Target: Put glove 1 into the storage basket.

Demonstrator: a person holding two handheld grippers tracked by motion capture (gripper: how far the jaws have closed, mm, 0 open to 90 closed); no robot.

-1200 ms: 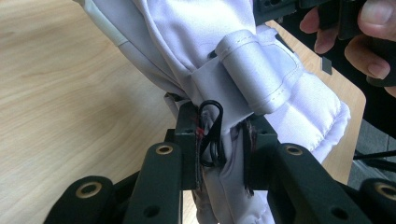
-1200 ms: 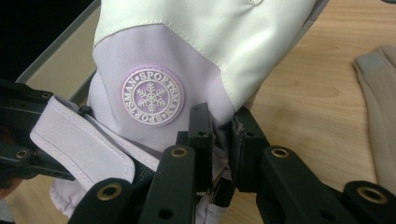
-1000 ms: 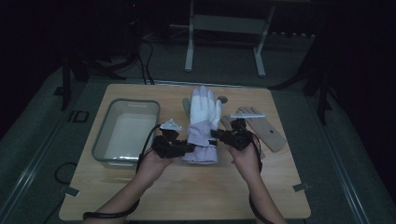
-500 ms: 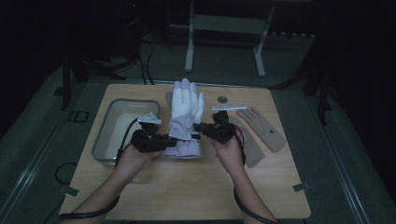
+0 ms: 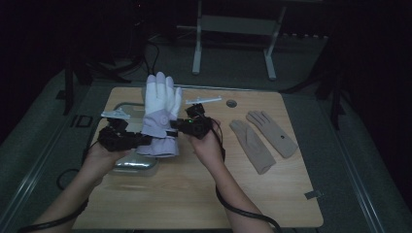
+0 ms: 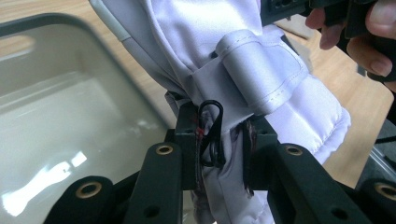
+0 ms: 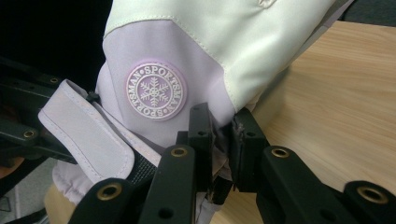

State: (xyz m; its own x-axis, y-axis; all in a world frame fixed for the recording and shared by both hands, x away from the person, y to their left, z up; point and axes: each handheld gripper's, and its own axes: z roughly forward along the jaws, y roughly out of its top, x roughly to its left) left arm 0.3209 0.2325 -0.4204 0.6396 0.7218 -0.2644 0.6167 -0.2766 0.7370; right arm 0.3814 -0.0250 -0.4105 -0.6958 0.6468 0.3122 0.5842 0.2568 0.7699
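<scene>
Both grippers have carried the ski glove (image 5: pixel 160 114) leftward, now above the tray (image 5: pixel 127 164) edge. My left gripper (image 5: pixel 130 141) and right gripper (image 5: pixel 177 127) pinch its cuff tight. I judge uneven pulling could slip the fabric free.

Your white ski glove (image 5: pixel 160 116) covers part of the clear tray (image 5: pixel 127 165) behind it, so from above you can't tell what sits inside. The left gripper (image 6: pixel 223 148) view cuts the glove's fingers off at the top edge, and the tray runs out at the left. In the right gripper (image 7: pixel 219 140) view the cuff drops below the frame. The small round thing (image 5: pixel 231 103) near the table's (image 5: pixel 194 194) far edge is too tiny to identify.
</scene>
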